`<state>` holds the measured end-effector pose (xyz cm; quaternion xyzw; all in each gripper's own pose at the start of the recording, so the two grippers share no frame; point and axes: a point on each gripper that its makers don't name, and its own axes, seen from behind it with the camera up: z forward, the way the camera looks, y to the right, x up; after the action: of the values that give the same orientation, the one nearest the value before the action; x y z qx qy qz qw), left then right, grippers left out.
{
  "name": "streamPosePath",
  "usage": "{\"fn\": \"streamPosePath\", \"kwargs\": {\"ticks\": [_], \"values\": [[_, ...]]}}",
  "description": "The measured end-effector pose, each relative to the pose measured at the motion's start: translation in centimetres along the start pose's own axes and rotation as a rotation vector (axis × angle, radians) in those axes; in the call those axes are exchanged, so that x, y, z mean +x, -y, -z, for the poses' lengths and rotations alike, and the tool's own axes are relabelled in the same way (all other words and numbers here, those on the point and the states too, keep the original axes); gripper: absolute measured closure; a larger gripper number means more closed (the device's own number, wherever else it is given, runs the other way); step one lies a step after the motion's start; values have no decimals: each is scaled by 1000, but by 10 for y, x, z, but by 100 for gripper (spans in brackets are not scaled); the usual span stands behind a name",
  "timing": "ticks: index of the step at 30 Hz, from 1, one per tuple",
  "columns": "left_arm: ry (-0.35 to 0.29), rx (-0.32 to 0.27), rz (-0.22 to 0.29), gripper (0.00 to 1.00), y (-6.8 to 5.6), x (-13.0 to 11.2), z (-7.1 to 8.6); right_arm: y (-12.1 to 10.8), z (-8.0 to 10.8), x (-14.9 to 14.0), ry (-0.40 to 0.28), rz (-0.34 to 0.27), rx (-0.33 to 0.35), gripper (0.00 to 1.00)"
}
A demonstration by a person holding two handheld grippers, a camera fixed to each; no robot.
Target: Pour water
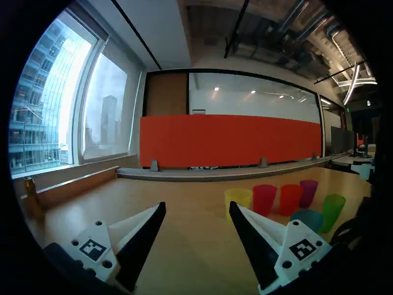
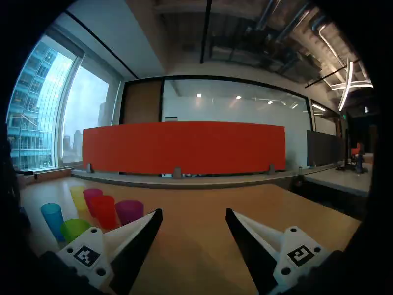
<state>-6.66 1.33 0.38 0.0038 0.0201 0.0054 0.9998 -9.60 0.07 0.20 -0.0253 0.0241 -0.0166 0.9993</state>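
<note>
- Black-and-white square markers on the white finger mounts: coded patterns rather than lettering.
- On the left gripper, fingers spread wide apart, gripping nothing and touching nothing, poised over the wooden worktop.
- On the right gripper, fingers equally wide apart and empty, over the same worktop.
- Six translucent plastic cups standing upright in a tight cluster on the worktop. In the left gripper view, to the right of the fingers:
  - back row: yellow cup, crimson cup, orange-red cup, purple cup
  - nearer: green cup and blue cup, the blue one partly behind a finger.
- In the right gripper view, same cluster low on the left — apart from both fingers.
- Cannot tell whether any cup holds water.
- Orange divider panel along the far edge of the worktop; amber bottle upright near the window ledge.
</note>
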Motion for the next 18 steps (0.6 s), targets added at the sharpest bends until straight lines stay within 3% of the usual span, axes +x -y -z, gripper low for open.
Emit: {"fn": "streamPosePath", "kwargs": {"ticks": [18], "values": [[0, 0, 0, 4, -1, 0, -1, 0, 0, 0, 2, -1, 0, 0]]}}
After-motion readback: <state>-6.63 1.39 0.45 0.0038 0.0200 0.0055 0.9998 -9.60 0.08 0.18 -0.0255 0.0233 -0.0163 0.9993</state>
